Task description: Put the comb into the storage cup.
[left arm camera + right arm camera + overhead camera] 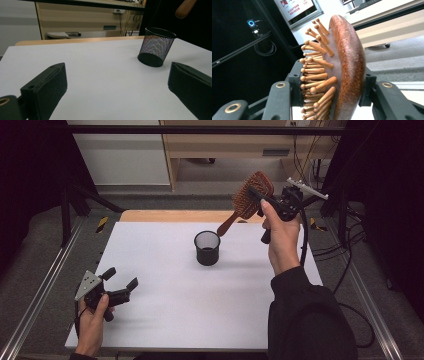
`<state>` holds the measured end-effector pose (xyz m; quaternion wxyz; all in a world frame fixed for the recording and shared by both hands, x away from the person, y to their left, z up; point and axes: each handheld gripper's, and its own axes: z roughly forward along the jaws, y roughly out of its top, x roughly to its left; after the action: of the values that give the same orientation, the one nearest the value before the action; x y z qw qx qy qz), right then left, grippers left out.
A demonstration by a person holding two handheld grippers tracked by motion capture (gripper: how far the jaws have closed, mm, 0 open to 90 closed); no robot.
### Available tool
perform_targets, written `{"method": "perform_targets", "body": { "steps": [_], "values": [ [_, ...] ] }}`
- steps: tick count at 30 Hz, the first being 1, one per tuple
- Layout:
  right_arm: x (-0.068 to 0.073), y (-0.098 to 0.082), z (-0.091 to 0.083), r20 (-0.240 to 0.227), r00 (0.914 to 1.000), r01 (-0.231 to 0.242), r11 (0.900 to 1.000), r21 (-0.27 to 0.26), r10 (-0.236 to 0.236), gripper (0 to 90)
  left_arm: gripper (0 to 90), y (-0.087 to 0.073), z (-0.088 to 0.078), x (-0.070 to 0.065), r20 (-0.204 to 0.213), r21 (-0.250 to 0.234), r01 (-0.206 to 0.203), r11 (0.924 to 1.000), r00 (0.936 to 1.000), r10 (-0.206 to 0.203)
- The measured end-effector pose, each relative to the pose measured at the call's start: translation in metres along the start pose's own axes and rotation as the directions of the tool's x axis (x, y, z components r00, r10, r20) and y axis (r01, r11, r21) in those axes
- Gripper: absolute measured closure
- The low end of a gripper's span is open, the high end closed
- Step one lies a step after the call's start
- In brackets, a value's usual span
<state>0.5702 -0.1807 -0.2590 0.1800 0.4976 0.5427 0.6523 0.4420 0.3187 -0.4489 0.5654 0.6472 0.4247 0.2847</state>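
Note:
A wooden hairbrush (252,195) with wooden bristles hangs in the air above the far right of the table, handle slanting down toward a black mesh cup (207,248). My right gripper (261,200) is shut on the brush head, one jaw on the bristle side and one on the brown back (350,62). The handle tip (185,8) sits above the cup (156,47) in the left gripper view. My left gripper (121,277) rests low over the table's near left, jaws wide open, nothing between them.
The white table top (165,310) has a wooden strip along its far edge. Metal rails run down both sides. Cables trail on the floor at the right. A light wooden desk (225,145) stands behind the table.

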Motion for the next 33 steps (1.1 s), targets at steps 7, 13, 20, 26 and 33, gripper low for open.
{"method": "perform_targets", "body": {
  "steps": [7, 13, 20, 26, 33],
  "values": [
    [0.005, -0.003, 0.004, -0.02, 0.9997, 0.013, 1.0, 0.001, -0.013, 51.8, 2.5, 0.0, 0.0, -0.001, 0.009, 0.003, -0.005, 1.0, 1.0, 0.004],
    [0.01, -0.006, 0.009, -0.03, 0.9993, 0.023, 1.0, -0.003, -0.023, 51.7, 2.5, 0.0, 0.0, 0.0, 0.008, 0.001, -0.002, 1.0, 1.0, 0.002],
    [0.016, -0.013, 0.017, -0.033, 0.9987, 0.04, 0.999, 0.013, -0.039, 51.6, 2.5, 0.0, 0.0, 0.0, 0.01, -0.002, -0.002, 1.0, 1.0, 0.002],
    [0.02, -0.017, 0.023, -0.045, 0.9984, 0.035, 0.999, 0.012, -0.035, 51.6, 2.6, 0.0, 0.0, 0.0, 0.01, 0.0, 0.002, 1.0, 0.9999, -0.002],
    [0.021, -0.023, 0.029, -0.028, 0.9969, 0.074, 0.996, 0.045, -0.073, 51.6, 2.6, 0.0, 0.0, 0.0, 0.016, 0.0, -0.003, 1.0, 0.9999, 0.003]
  ]
}}
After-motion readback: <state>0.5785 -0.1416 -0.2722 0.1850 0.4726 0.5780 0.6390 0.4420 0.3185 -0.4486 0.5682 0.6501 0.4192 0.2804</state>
